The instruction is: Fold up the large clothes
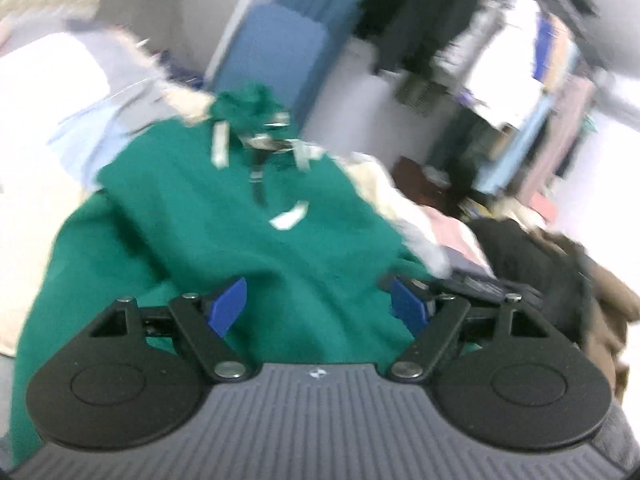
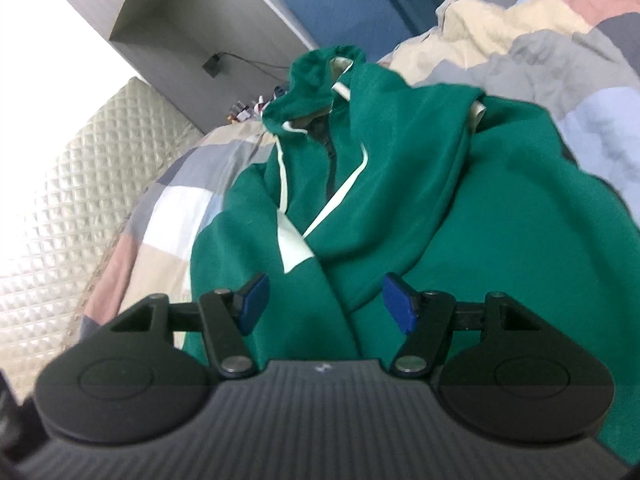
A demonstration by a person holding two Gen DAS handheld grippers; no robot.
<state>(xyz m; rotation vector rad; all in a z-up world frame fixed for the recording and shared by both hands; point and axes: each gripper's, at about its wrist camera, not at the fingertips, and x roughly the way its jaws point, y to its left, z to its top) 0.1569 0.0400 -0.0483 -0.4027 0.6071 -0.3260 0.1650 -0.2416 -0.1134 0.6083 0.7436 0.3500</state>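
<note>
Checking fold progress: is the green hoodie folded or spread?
Partly folded: one side of the hoodie lies doubled over its front; hood still sticks out.

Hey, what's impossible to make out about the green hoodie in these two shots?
- Green hoodie, left wrist view: motion blur smears the drawstrings and chest mark.
- Its hem, both views: hidden behind the left gripper and right gripper.
- Its far sleeve, right wrist view: cut off by the right edge.

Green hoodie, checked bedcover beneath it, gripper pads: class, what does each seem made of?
Green hoodie: soft matte knit, probably fleece; it drapes in thick rounded folds.
Checked bedcover: woven cloth, likely cotton; flat, dull, wrinkled.
Right gripper pads: smooth blue plastic or rubber; hard-edged, slight sheen.
</note>
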